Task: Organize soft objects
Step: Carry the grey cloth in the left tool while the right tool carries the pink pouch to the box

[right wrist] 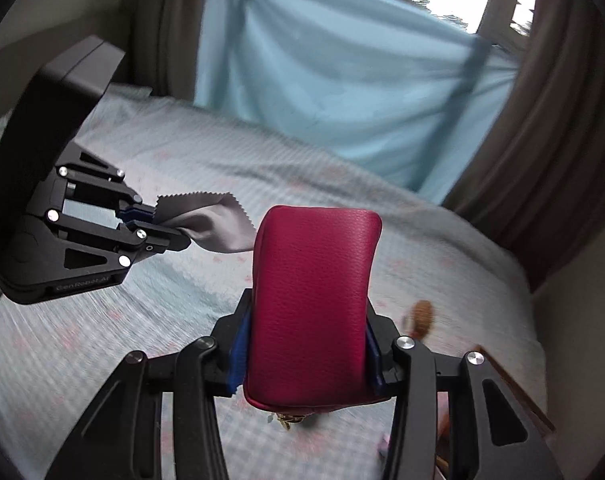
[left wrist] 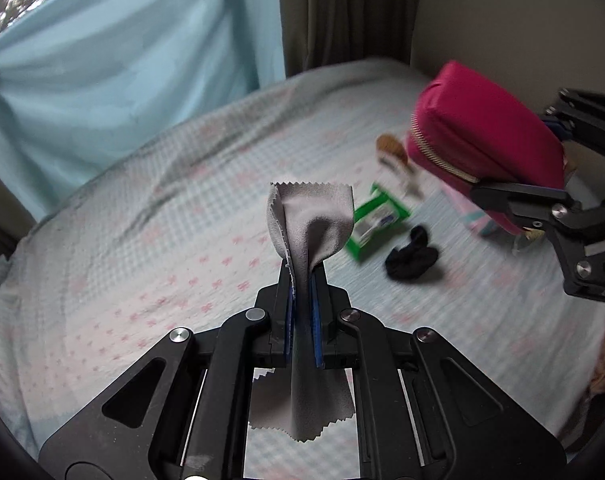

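My left gripper [left wrist: 302, 276] is shut on a grey microfibre cloth [left wrist: 310, 216] with zigzag edges. The cloth sticks up past the fingertips and hangs down behind them, held above the bed. In the right wrist view the left gripper [right wrist: 174, 236] is at the left with the grey cloth [right wrist: 218, 228] trailing from it. My right gripper [right wrist: 308, 320] is shut on a magenta leather-look pouch [right wrist: 314, 296], whose zipper pull dangles below. From the left wrist view the magenta pouch [left wrist: 486, 128] hangs in the right gripper [left wrist: 522, 152] at the right, zipper facing left.
On the checked bedsheet [left wrist: 142, 240] lie a green wipes pack [left wrist: 376, 220], a black scrunchie-like item [left wrist: 412, 258] and a blurred brown object [left wrist: 390, 148]. A pastel item [left wrist: 474, 216] lies under the pouch. A light blue curtain [left wrist: 102, 60] hangs behind the bed.
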Action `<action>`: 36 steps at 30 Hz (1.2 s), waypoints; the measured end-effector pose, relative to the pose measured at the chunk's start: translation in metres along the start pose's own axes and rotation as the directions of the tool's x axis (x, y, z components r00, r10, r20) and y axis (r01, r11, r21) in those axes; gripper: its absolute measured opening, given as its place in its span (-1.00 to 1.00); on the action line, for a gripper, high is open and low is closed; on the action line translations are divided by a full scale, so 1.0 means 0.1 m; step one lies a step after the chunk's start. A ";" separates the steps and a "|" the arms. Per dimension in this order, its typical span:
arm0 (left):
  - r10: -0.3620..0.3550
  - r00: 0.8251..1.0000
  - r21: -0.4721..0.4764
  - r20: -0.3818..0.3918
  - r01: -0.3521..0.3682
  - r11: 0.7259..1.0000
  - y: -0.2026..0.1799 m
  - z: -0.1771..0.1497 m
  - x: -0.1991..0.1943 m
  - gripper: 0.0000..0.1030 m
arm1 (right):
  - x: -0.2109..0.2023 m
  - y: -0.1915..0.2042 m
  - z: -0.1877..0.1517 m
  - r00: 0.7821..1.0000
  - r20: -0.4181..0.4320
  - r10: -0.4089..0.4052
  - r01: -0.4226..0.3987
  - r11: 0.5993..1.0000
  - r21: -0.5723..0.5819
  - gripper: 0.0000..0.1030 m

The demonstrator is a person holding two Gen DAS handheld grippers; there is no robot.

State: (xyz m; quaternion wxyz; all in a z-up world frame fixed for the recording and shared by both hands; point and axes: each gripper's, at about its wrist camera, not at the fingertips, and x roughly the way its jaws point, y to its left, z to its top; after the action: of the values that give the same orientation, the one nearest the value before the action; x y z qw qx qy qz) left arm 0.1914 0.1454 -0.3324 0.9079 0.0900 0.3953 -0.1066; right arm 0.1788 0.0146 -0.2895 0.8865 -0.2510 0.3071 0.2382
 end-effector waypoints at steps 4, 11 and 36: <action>-0.027 0.999 -0.033 0.033 0.028 0.999 -0.17 0.23 -0.37 -0.88 | -0.52 -0.23 0.08 0.998 -0.004 -0.056 0.056 0.995 0.085 -0.17; -0.074 0.993 0.022 0.090 0.073 0.997 -0.72 0.74 -0.75 -0.88 | -1.19 -0.88 -0.02 0.988 -0.038 -0.147 0.152 0.956 0.250 -0.17; -0.185 0.980 -0.001 -0.075 0.185 0.983 -3.45 2.01 0.56 -0.88 | -1.34 -3.51 -1.46 0.974 -0.226 -0.028 0.162 0.780 0.604 -0.17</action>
State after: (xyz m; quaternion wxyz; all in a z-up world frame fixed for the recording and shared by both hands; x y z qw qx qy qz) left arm 0.2778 -0.2432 -0.2664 0.8783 0.0598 0.4354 -0.1883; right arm 0.2253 -0.3749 -0.1956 0.8942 0.0151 0.4444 0.0521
